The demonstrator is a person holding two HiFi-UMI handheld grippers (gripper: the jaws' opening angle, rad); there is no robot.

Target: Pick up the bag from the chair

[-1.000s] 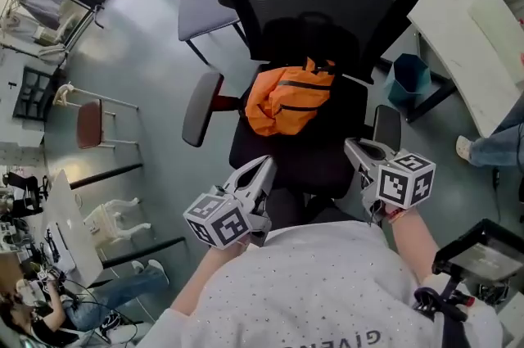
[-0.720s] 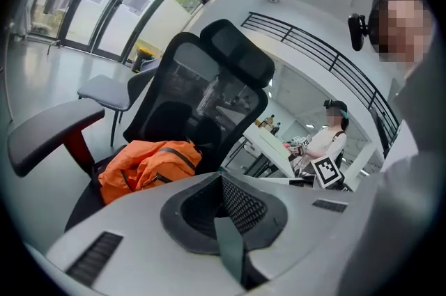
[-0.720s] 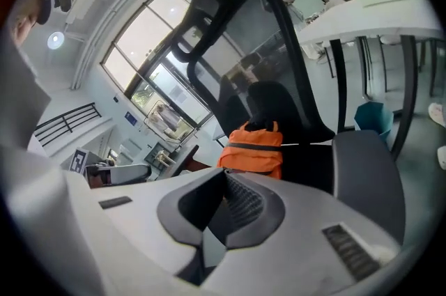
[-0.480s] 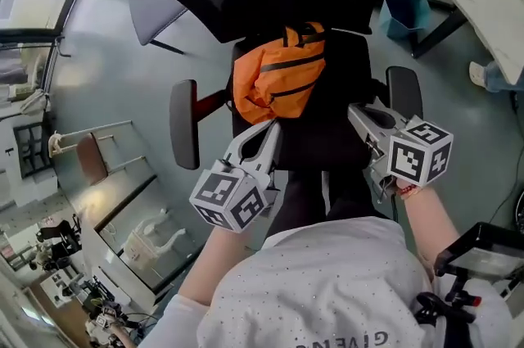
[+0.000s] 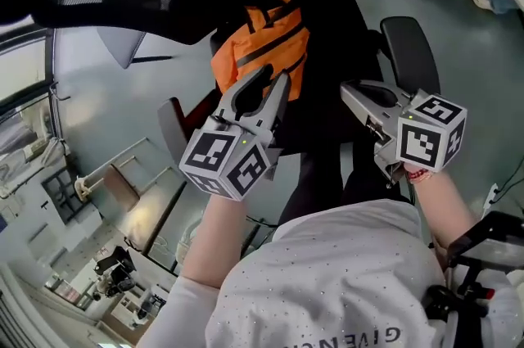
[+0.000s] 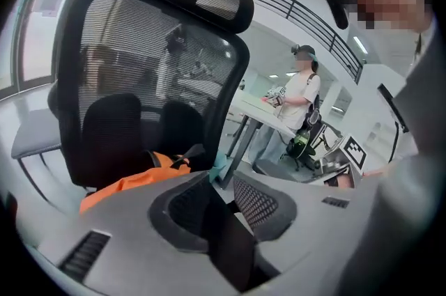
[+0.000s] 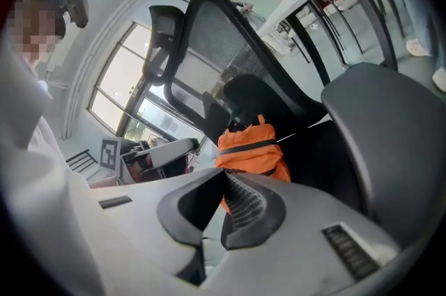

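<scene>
The step in hand looks like the approach: the orange bag (image 5: 262, 51) lies on the seat of the office chair (image 5: 336, 35), up against the backrest, and neither gripper has hold of it. The left gripper (image 5: 274, 76) points at the bag's near end, its jaws having just been opening to a modest gap with nothing between them, while the right gripper (image 5: 345, 89) hangs over the seat to the bag's right, jaws closed together and empty. The next move probably calls for reaching further in and closing the left jaws on a fold or strap before lifting.
</scene>
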